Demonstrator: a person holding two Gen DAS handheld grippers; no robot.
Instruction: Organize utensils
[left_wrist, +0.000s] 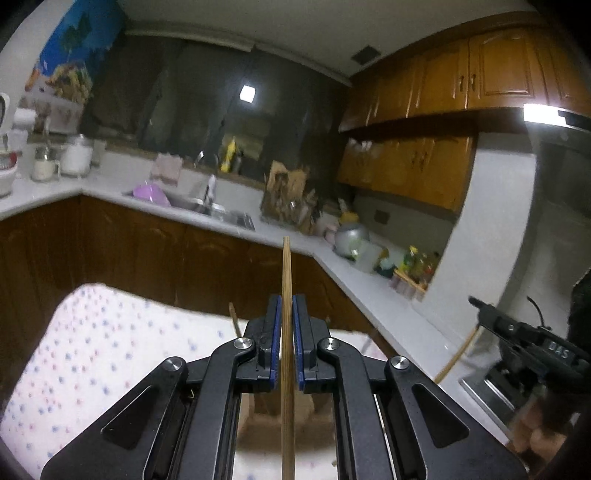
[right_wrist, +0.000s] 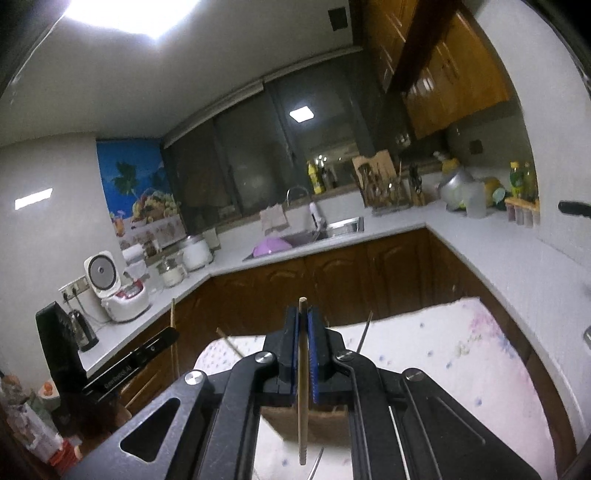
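Each gripper clamps one wooden chopstick upright between its blue pads: left gripper (left_wrist: 287, 325) on a chopstick (left_wrist: 286, 280), right gripper (right_wrist: 303, 332) on another chopstick (right_wrist: 302, 373), above a dotted tablecloth (left_wrist: 92, 350).

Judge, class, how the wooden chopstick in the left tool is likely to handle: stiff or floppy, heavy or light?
The chopstick stands straight well past the left tool, so probably stiff. It is thin wood, so likely light. Being slim, it may pivot if gripped loosely.

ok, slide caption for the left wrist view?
Left gripper clamps an upright wooden chopstick above a dotted white tablecloth, kitchen counter behind.
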